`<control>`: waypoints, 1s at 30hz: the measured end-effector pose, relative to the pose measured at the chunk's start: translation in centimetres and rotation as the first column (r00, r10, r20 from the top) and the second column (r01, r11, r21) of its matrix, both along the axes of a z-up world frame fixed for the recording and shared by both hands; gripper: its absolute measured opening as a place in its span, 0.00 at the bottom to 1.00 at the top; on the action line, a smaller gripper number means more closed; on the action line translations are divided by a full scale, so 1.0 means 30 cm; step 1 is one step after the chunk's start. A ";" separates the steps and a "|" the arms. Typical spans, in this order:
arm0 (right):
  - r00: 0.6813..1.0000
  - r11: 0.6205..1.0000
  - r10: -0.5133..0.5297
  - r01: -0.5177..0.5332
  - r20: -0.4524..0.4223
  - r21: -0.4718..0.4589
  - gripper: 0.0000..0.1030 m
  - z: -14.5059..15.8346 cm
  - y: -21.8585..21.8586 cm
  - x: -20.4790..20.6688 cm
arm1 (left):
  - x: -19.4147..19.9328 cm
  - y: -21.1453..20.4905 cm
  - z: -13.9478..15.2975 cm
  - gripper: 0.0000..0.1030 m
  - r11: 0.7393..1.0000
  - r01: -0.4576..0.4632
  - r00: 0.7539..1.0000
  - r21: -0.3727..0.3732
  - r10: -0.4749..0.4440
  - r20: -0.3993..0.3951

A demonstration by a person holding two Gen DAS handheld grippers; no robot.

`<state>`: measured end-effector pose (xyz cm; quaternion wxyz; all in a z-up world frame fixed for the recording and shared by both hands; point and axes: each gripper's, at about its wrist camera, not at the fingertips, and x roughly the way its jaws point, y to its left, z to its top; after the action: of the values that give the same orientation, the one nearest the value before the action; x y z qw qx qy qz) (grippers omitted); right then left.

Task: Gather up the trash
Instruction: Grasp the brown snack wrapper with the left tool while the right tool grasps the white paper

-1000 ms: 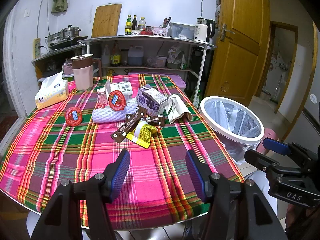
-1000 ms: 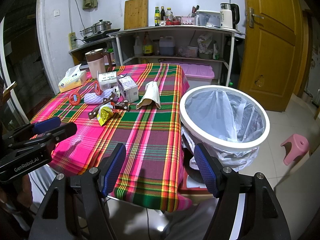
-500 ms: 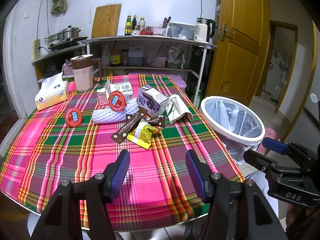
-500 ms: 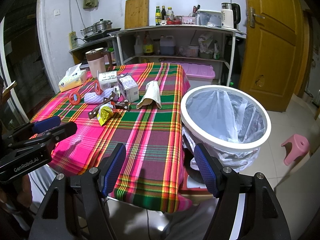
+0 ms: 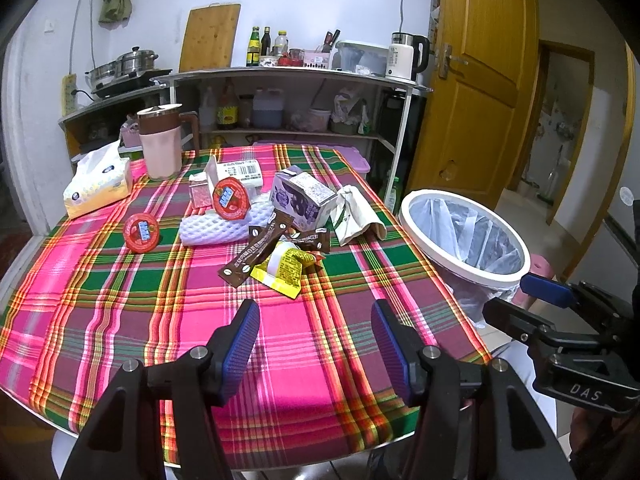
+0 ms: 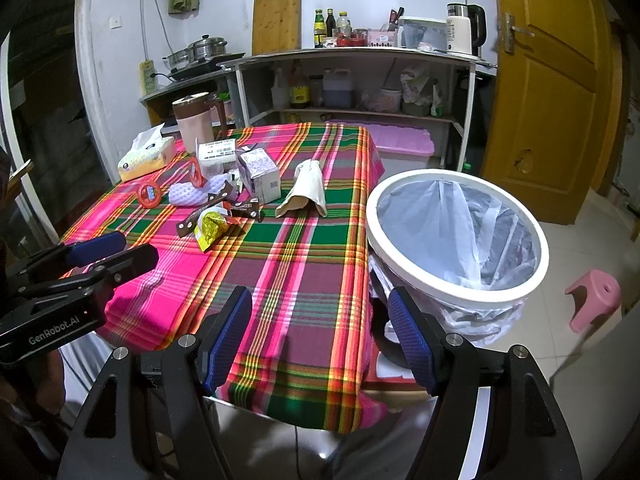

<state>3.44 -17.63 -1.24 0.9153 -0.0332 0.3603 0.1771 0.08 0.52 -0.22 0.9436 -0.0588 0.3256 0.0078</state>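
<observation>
A: Both claws spread wide, nothing held. Left claw [image 5: 314,322] low centre of the left wrist view, over bare plaid cloth on the counter [image 5: 120,320]. Right claw [image 6: 320,316] low centre of the right wrist view, past the counter's near edge.

B: Trash location?

A: Heaped mid-frame, left wrist view: yellow wrapper [image 5: 285,270] nearest, brown sachets [image 5: 256,254] touching it, purple carton [image 5: 302,200] behind, white foam net [image 5: 216,228], crumpled paper bag [image 5: 354,216], two red-lidded cups [image 5: 141,231]. Bin [image 5: 464,236] at right, off the counter edge, bag-lined; seems empty.

B: Risks from here?

A: Wrapper and sachets overlapping, so likely to snag two at once or drag one along. Flat film on cloth: pads may pinch the tablecloth and pull the whole heap. Carton apparently open at top, could crush or spill if squeezed. Tissue pack [image 5: 98,188] and jug [image 5: 160,144], upper left, probably not trash; worth avoiding. Light film may miss the bin rim if let go too early.
</observation>
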 end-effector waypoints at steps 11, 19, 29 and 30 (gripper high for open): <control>0.998 0.998 0.056 -0.056 -0.015 0.004 0.69 -0.011 0.032 0.051 | 0.072 0.048 -0.048 0.56 0.999 -0.033 0.999 -0.012 0.033 -0.011; 0.994 0.996 0.088 -0.087 -0.060 0.019 0.69 -0.029 0.084 0.161 | 0.171 0.131 -0.074 0.56 0.998 -0.060 0.997 0.019 0.061 -0.040; 0.990 0.992 0.114 -0.110 -0.088 0.055 0.69 -0.034 0.140 0.254 | 0.309 0.225 -0.131 0.56 0.997 -0.051 0.996 0.052 0.055 -0.077; 0.990 0.993 0.114 -0.109 -0.089 0.053 0.69 -0.036 0.144 0.259 | 0.320 0.230 -0.136 0.56 0.998 -0.047 0.995 0.053 0.051 -0.083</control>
<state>11.22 -13.32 -2.33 0.8869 -0.0231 0.3952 0.2380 9.69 7.43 -4.30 0.9297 -0.0425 0.3634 0.0416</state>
